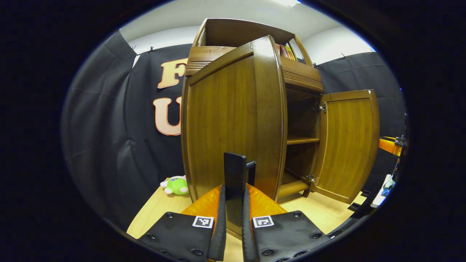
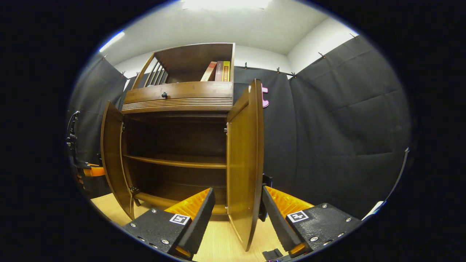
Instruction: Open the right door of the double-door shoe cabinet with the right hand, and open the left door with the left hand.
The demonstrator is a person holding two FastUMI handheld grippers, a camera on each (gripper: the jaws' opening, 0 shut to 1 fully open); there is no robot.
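The brown wooden shoe cabinet stands with both doors swung out. In the left gripper view the left door fills the middle, and my left gripper is shut on its black upright handle. The right door stands wide open at the right. In the right gripper view the right door is edge-on between the spread fingers of my right gripper. Its black handle sits against the right finger, while the left finger stays clear of the wood. The inner shelf is bare.
A green plush toy lies on the light wooden floor left of the cabinet. Books stand in the top compartment above a drawer with a dark knob. Black cloth walls close in on both sides.
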